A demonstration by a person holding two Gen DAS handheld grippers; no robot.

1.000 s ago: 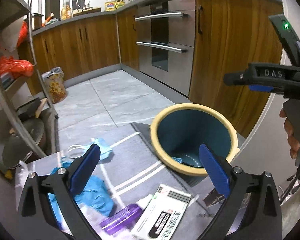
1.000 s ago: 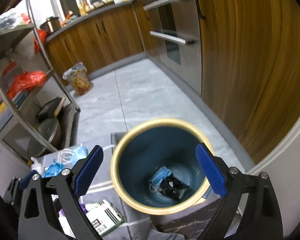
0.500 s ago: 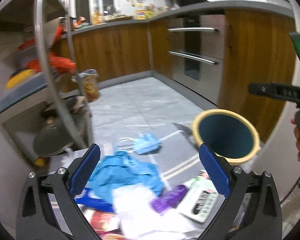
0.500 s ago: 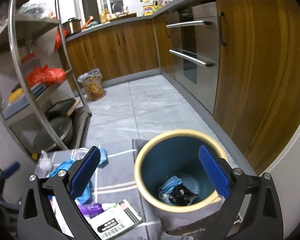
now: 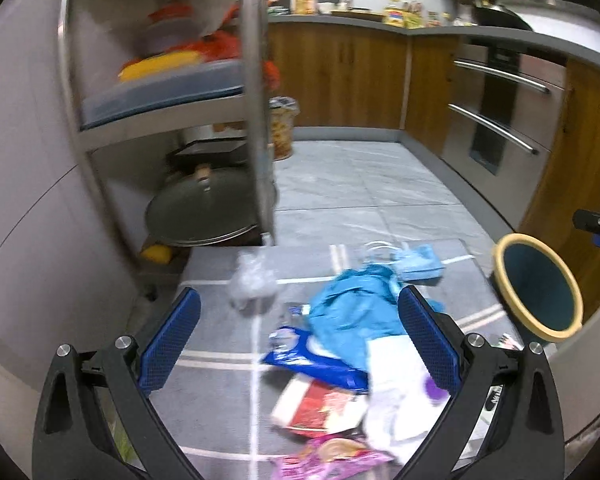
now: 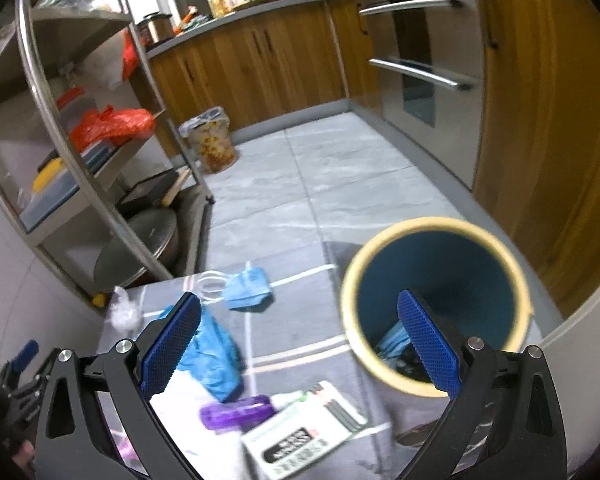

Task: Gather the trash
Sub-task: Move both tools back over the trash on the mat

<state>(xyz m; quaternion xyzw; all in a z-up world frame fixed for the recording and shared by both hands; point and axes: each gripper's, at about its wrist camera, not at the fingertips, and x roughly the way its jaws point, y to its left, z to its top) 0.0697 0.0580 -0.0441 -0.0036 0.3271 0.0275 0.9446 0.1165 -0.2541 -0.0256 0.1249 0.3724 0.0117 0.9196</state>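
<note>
Left wrist view shows your left gripper (image 5: 298, 338) spread wide and empty over the grey striped mat (image 5: 220, 320), where the crumpled blue plastic glove (image 5: 352, 312) lies among wrappers. It looks light and floppy, so pinch a raised fold. Your right gripper (image 6: 298, 350) is also apart, near the cream-rimmed teal bin (image 6: 436, 304). Mind the steel shelf rack (image 5: 256, 120) beside the mat; open floor lies beyond.
</note>
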